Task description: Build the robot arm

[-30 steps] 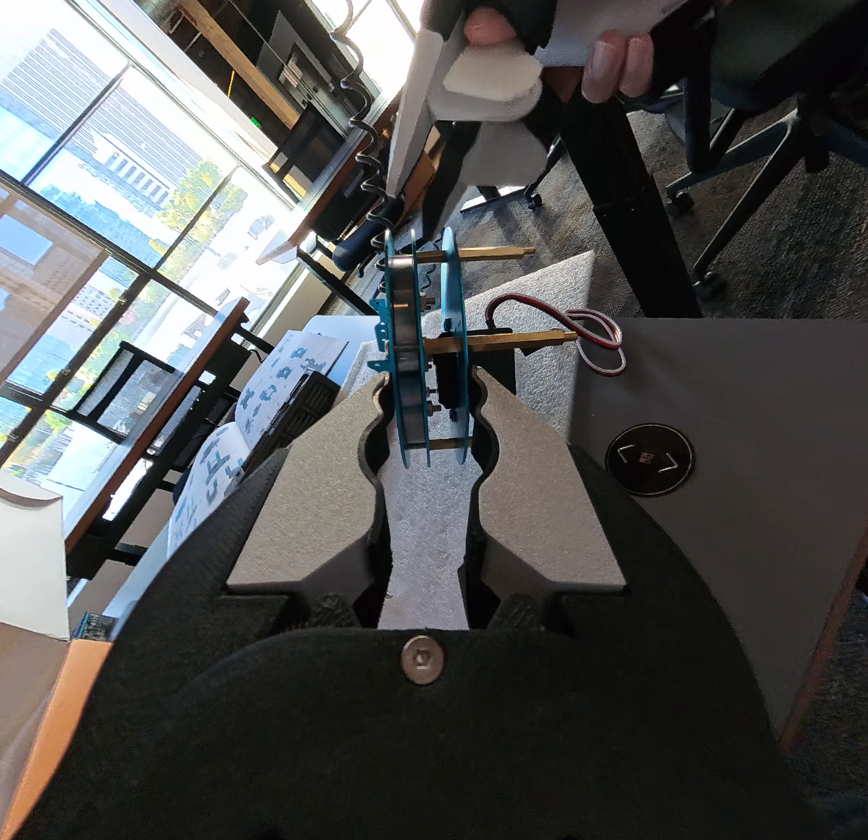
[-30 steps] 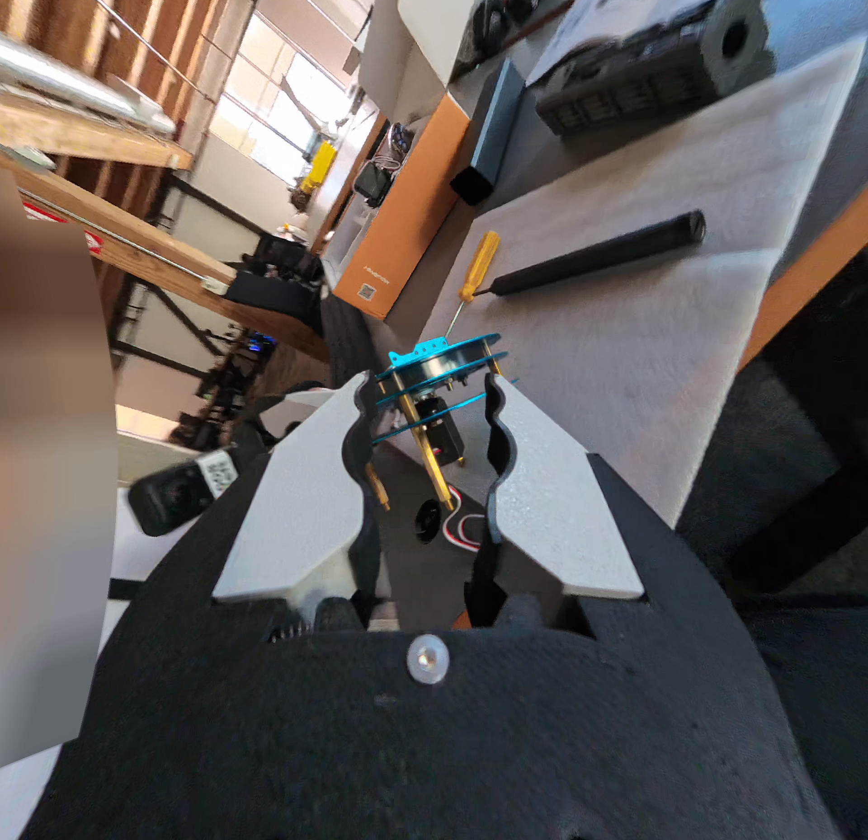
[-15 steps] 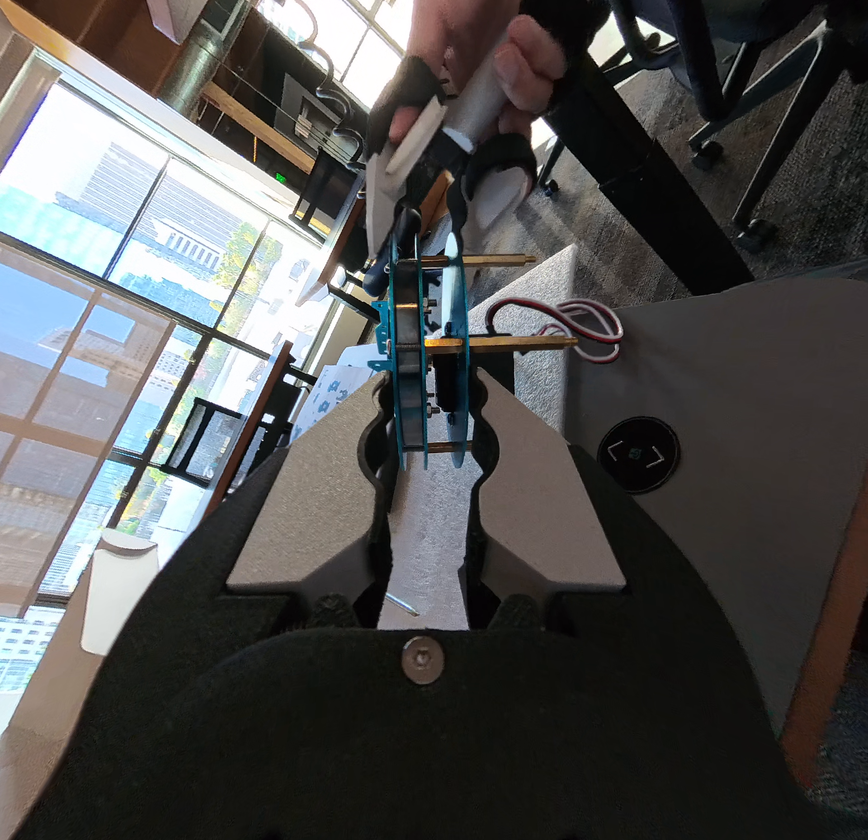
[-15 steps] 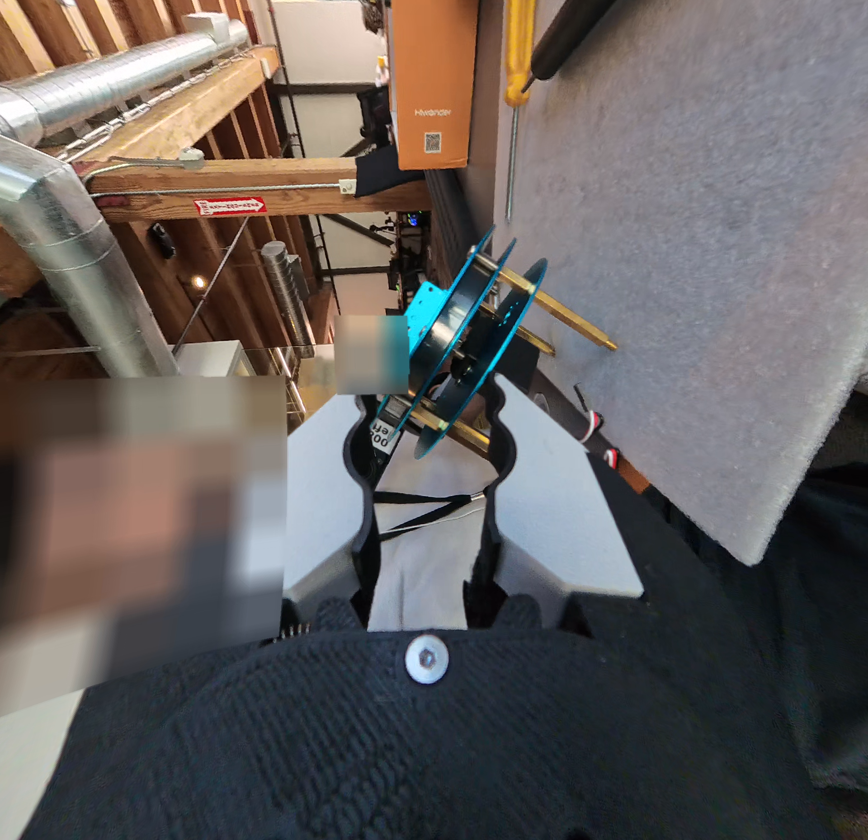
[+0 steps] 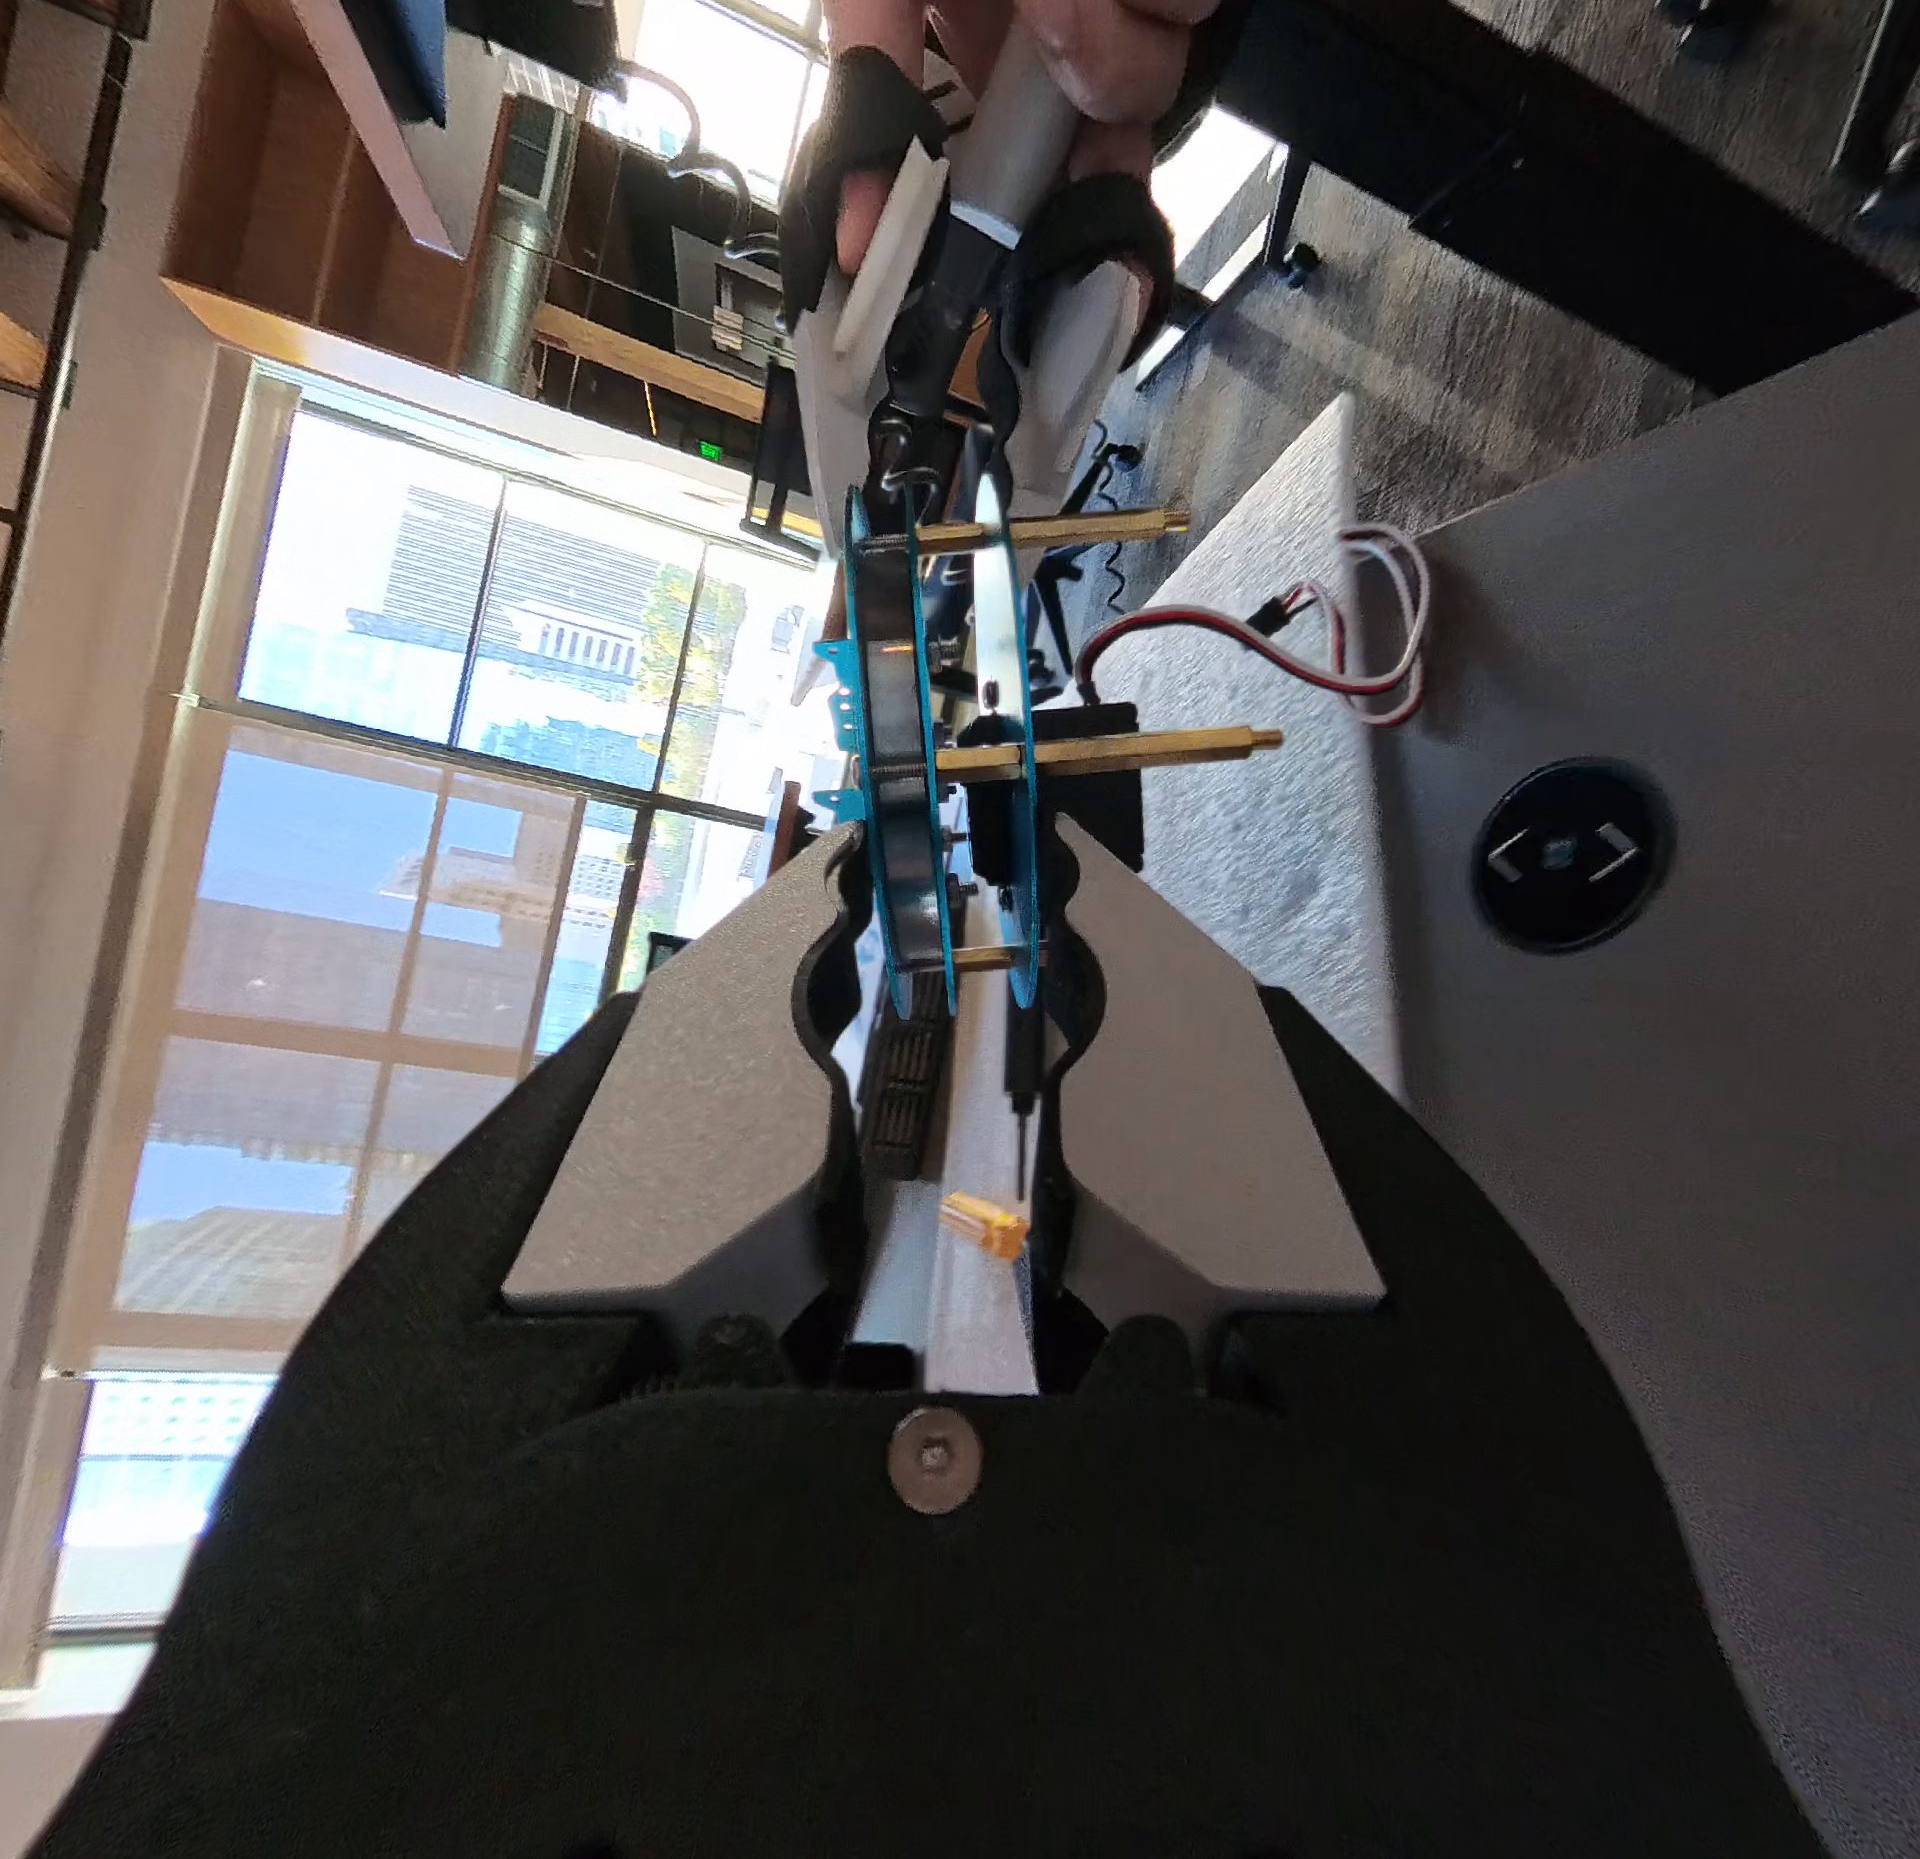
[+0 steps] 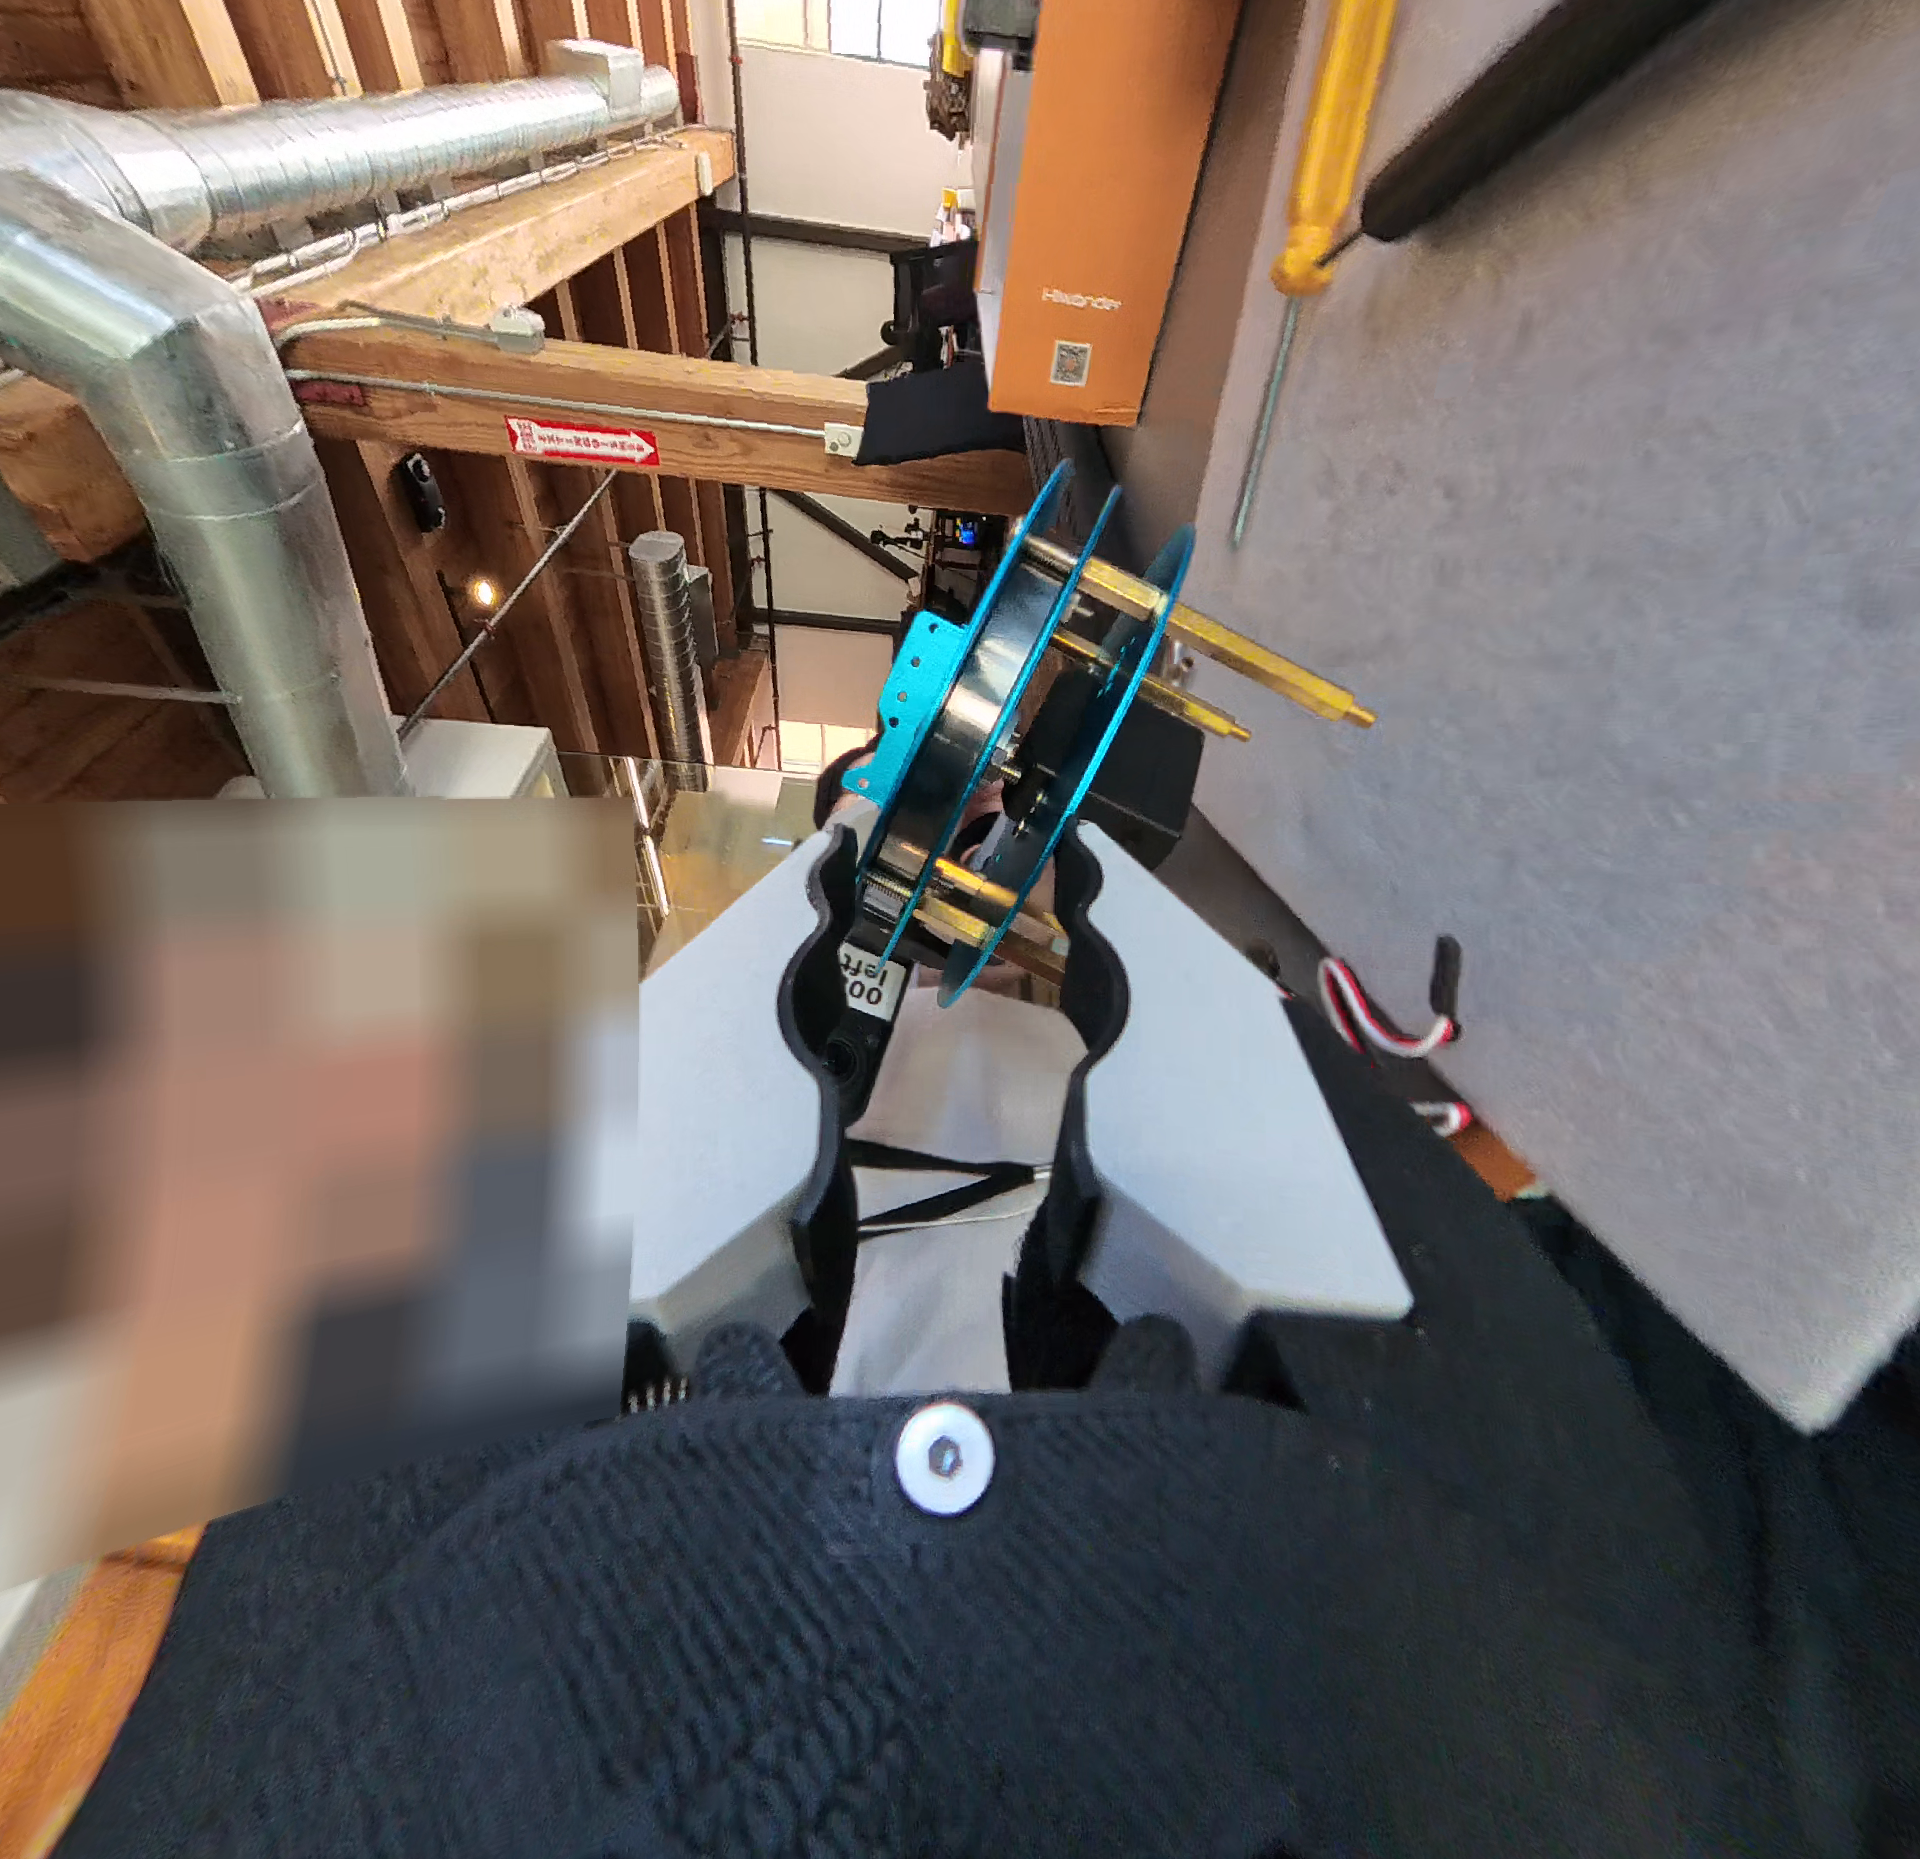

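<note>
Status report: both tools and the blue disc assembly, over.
Left tool shut on blue disc assembly. Right tool shut on its opposite edge. Assembly held above grey mat.

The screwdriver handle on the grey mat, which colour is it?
Yellow; the screwdriver handle shows best in the right wrist view.

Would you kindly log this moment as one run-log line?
left gripper: shut on blue disc assembly | right gripper: shut on same assembly, opposite edge | servo lead: dangling | yellow screwdriver: on grey mat

Disc assembly (image 5: 940,770) sits between the left gripper (image 5: 951,864) fingertips — right gripper (image 5: 951,396) grips its far edge; wires (image 5: 1340,625) trail right over the mat (image 5: 1268,853), screwdriver (image 6: 1314,199) lies beyond.
</note>
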The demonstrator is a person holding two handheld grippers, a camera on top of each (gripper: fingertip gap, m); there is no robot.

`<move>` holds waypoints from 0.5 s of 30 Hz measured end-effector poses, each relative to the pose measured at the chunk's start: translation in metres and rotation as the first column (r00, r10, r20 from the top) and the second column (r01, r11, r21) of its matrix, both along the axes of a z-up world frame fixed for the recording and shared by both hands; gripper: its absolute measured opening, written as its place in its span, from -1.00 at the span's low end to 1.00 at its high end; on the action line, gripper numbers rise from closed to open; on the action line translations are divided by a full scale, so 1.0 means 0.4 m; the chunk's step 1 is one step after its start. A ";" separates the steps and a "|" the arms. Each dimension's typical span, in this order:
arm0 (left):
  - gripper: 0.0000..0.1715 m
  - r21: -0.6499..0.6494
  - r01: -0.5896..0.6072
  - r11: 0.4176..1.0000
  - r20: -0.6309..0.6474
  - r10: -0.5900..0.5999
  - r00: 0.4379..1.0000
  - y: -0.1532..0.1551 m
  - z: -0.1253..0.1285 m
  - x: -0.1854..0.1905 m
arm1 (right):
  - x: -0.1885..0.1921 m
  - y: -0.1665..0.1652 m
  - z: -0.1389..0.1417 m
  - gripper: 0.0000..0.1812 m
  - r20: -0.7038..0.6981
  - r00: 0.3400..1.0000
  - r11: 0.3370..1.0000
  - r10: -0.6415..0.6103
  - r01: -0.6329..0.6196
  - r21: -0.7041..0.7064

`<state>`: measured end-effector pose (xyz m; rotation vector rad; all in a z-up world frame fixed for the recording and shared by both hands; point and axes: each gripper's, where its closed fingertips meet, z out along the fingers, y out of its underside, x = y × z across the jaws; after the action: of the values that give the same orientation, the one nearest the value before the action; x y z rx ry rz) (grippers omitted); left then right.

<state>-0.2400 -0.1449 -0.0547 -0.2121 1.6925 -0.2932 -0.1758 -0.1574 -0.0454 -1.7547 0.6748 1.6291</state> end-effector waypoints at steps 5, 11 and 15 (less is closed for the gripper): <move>-0.66 0.131 -0.042 0.991 -0.001 0.042 0.999 0.095 -0.005 0.022 | 0.018 0.083 -0.012 -0.59 0.023 0.999 0.997 -0.024 0.022 0.079; -0.66 0.228 -0.069 0.971 -0.080 0.089 0.993 0.195 -0.074 0.026 | -0.006 0.127 -0.089 -0.58 0.124 0.992 0.997 -0.007 -0.001 0.071; -0.64 0.216 -0.067 0.974 -0.094 0.089 0.992 0.187 -0.089 0.018 | -0.011 0.121 -0.097 -0.59 0.186 0.983 0.994 -0.006 -0.014 0.105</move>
<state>-0.2330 -0.0700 -0.0903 -0.1362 1.7989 -0.0412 -0.1803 -0.1088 -0.0842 -1.8043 0.4888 1.4535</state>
